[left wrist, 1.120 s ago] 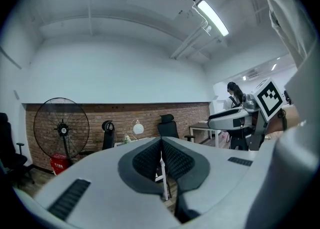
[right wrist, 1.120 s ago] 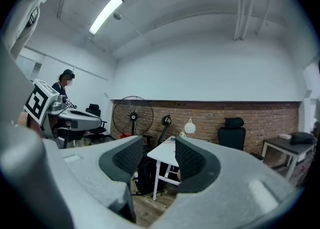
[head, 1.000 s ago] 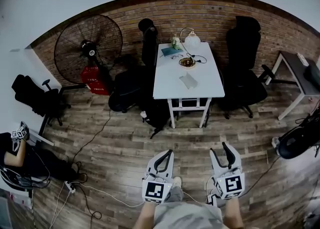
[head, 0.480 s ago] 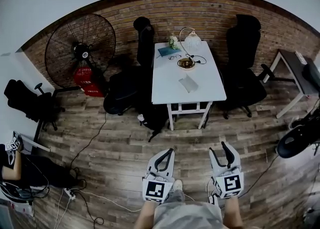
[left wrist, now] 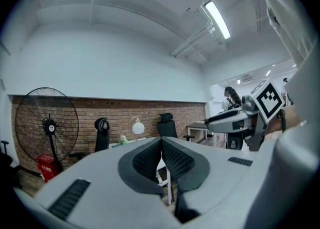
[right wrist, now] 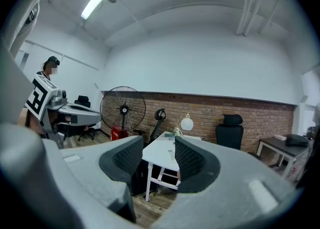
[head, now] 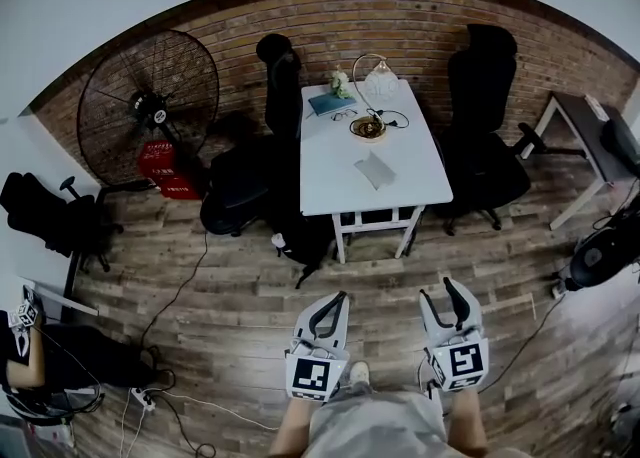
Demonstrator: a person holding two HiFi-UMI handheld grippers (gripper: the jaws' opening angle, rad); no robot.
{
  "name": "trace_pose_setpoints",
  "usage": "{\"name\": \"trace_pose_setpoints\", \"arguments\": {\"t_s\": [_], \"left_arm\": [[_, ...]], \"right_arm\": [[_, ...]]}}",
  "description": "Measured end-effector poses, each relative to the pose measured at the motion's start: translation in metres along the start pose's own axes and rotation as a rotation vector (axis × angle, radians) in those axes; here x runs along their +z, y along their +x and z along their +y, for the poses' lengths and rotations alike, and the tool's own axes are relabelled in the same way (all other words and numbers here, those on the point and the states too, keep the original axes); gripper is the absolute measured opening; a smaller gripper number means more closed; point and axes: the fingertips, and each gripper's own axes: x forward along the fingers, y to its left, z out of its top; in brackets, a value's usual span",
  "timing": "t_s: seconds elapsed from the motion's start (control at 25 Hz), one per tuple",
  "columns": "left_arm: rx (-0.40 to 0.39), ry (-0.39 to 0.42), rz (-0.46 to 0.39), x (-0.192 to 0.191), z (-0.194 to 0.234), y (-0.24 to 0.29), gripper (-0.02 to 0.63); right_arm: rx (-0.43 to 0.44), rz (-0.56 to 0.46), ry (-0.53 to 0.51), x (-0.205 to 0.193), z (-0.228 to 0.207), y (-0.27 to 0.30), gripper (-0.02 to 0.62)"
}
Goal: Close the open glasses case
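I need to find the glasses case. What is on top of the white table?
The white table holds a grey case near its middle, plus a bowl, teal book and lamp at its far end. Whether the case is open is unclear.

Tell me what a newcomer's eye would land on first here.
The white table stands mid-room against the brick wall, flanked by black office chairs, with a lamp and small items on top. A large black floor fan stands to its left. Low in the head view, the left gripper is shut and the right gripper open, both empty and well short of the table.
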Motion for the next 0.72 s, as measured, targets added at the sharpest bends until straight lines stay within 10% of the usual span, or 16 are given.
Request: {"name": "trace_pose_setpoints", "arguments": {"t_s": [0.72], "left_arm": [[-0.008,0.007,-0.005,-0.007,0.033,0.04,0.006]], "right_arm": [[-0.009,0.002,-0.007,0.003,-0.013,0.049,0.187]]}}
